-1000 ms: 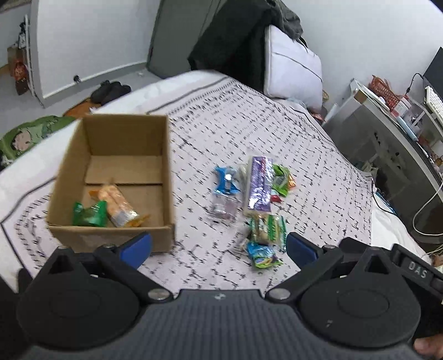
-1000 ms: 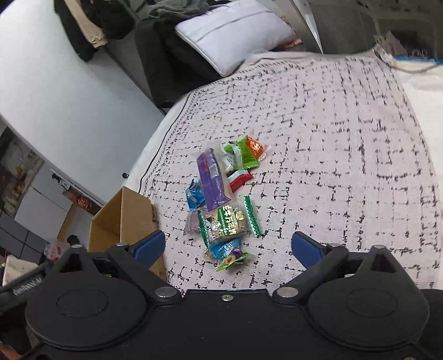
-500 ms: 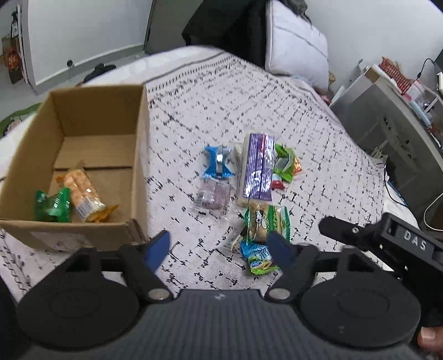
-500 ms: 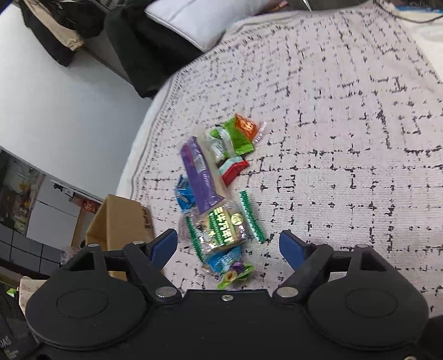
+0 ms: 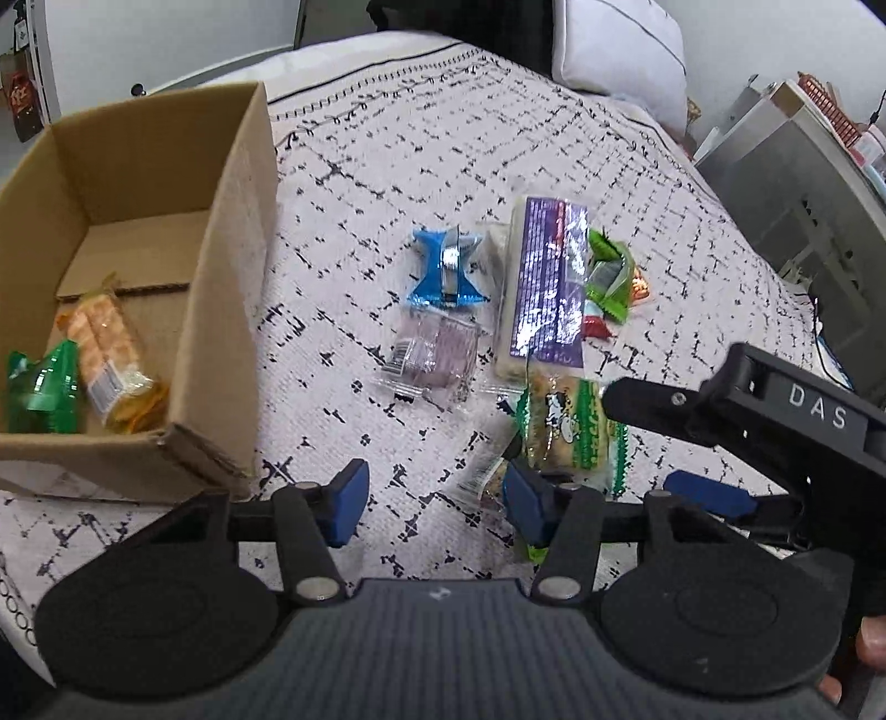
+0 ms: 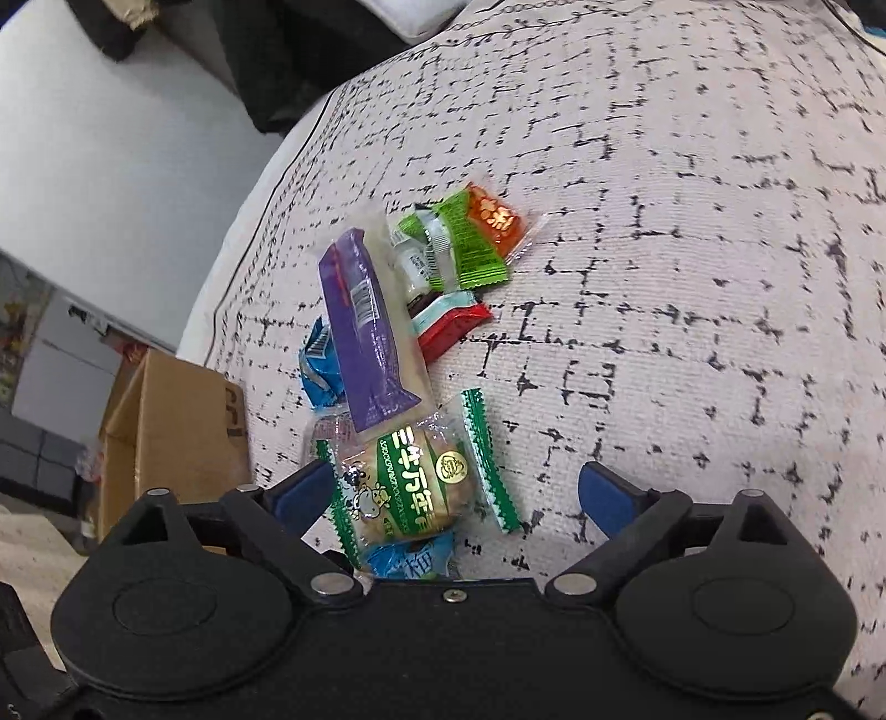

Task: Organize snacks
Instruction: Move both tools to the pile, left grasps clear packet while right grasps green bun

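Several snack packets lie in a pile on the bedspread: a long purple packet (image 5: 545, 282), a blue one (image 5: 446, 268), a clear purplish one (image 5: 434, 354), a green-and-orange one (image 6: 470, 235) and a green-edged cake packet (image 6: 412, 487). A cardboard box (image 5: 232, 232) at the left holds an orange cracker packet (image 5: 111, 360) and a green packet (image 5: 47, 385). My left gripper (image 5: 432, 501) is open and empty above the bedspread, right of the box. My right gripper (image 6: 451, 490) is open, low over the cake packet, which lies between its fingers.
The right gripper's body (image 5: 775, 410) reaches in from the right in the left wrist view. A pillow (image 5: 620, 50) lies at the bed's head. A grey desk unit (image 5: 803, 166) stands to the right of the bed.
Both grippers have moved down and forward toward the snack pile. The left jaws have narrowed. The right gripper now straddles the green-edged cake packet.
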A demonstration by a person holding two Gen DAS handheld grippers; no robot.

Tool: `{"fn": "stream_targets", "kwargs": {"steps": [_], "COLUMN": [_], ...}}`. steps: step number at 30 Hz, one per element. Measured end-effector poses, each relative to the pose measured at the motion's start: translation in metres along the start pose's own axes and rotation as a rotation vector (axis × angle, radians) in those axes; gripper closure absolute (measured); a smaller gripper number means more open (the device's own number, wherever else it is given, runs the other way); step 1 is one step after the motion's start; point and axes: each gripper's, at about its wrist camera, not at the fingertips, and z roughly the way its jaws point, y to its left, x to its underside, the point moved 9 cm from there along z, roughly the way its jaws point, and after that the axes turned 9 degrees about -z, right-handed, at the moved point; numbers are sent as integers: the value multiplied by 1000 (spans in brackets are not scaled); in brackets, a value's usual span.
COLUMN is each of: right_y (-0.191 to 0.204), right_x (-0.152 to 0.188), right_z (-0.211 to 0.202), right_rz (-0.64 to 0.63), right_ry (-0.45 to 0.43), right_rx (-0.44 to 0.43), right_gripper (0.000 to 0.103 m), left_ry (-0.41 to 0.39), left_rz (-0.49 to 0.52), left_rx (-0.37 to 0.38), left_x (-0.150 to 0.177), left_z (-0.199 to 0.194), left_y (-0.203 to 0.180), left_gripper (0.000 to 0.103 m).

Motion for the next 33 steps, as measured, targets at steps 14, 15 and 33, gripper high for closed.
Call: {"fn": "stream_targets", "kwargs": {"steps": [14,15,33], "right_y": [-9,-13,-17], "right_x": [-4,-5,-10], "right_z": [2,1,-5], "right_rz": [-31,-21,3], "right_ry": [-13,-18,-50], "right_rx": [98,109,94], "right_gripper": [57,65,20], "left_ry": [26,22,4], "left_rz": [15,18,114], "left_rx": [-3,-4,-7], "left_x": [2,2,-4], "left_z": [24,25,43], "left_y": [-7,-9,-32], "left_gripper": [49,49,60]}}
